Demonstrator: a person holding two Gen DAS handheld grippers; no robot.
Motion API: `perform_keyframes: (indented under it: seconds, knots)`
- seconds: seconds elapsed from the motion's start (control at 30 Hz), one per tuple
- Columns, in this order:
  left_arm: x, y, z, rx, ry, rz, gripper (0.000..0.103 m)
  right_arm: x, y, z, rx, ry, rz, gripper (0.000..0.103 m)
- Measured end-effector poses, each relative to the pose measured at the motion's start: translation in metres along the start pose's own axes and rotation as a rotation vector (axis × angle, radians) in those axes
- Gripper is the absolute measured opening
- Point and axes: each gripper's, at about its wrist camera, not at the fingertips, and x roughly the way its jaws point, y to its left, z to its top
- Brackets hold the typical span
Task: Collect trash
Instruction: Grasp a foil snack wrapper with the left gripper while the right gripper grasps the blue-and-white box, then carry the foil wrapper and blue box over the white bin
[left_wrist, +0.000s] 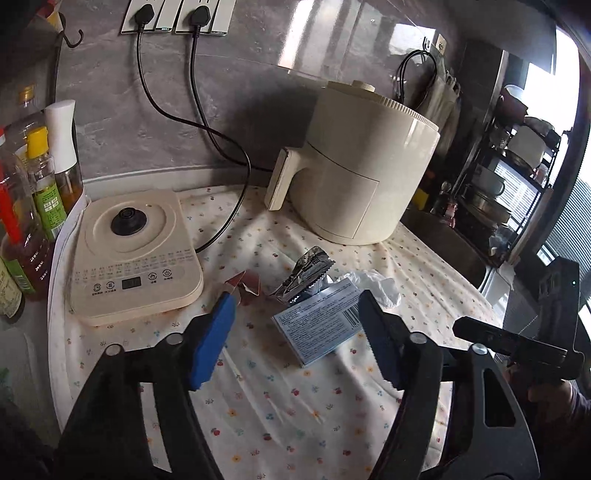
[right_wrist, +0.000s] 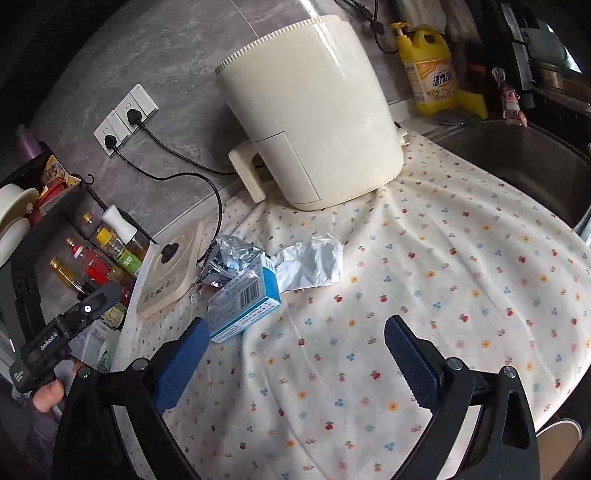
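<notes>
I have the desk (right_wrist: 461, 258) under its flowered cloth in front of me, with the cream air fryer (right_wrist: 314, 110) at the back and the kettle base (left_wrist: 136, 254) to the left of the litter. The trash sits untouched in one cluster mid-cloth: a blue-and-white carton (left_wrist: 317, 325) nearest me, a crumpled white tissue (right_wrist: 314, 264) just beyond it, a silver foil wrapper (left_wrist: 306, 275) touching the carton's far end, and a small red scrap (left_wrist: 245, 286) beside the kettle base. I judge the job barely begun; all four pieces remain to be picked up, and I see no bin in either view.

My left claw (left_wrist: 295, 332) stands partly spread, empty, lined up on the carton. My right claw (right_wrist: 295, 350) gapes wide over bare cloth, holding nothing.

Only the left camera shows the red scrap and the dish rack (left_wrist: 517, 166); only the right shows the sink (right_wrist: 517, 166) and the yellow detergent bottle (right_wrist: 432, 70).
</notes>
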Motion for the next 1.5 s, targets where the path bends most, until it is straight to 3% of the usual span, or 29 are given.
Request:
perform_keyframes:
  seconds: [0.2, 0.67, 0.7, 0.73, 0.97, 1.03, 1.1, 1.17, 1.5]
  knots:
    - [0.028, 0.009, 0.0, 0.008, 0.047, -0.023, 0.05, 0.055, 0.002, 0.001, 0.093, 0.129, 0.022, 0.06]
    - [0.085, 0.01, 0.003, 0.074, 0.119, -0.035, 0.05, 0.115, 0.009, 0.017, 0.175, 0.217, 0.064, 0.058]
    - [0.089, 0.011, 0.004, 0.074, 0.122, -0.033, 0.05, 0.117, 0.009, 0.018, 0.18, 0.221, 0.065, 0.055]
    - [0.092, 0.011, 0.004, 0.074, 0.126, -0.032, 0.049, 0.119, 0.009, 0.019, 0.181, 0.225, 0.072, 0.041]
    - [0.11, 0.003, 0.005, 0.103, 0.137, -0.042, 0.043, 0.095, 0.01, 0.02, 0.141, 0.165, 0.117, 0.031]
    - [0.115, 0.001, 0.005, 0.104, 0.145, -0.048, 0.035, 0.087, 0.007, 0.019, 0.14, 0.153, 0.117, 0.03]
    - [0.12, -0.003, 0.003, 0.118, 0.162, -0.049, 0.018, 0.077, 0.005, 0.019, 0.134, 0.132, 0.108, 0.029]
    - [0.118, -0.008, 0.003, 0.124, 0.154, -0.042, 0.012, 0.067, 0.002, 0.018, 0.126, 0.112, 0.091, 0.028]
    - [0.077, -0.028, -0.005, 0.129, 0.084, -0.03, 0.01, 0.018, -0.008, 0.009, 0.08, 0.021, 0.003, 0.026]
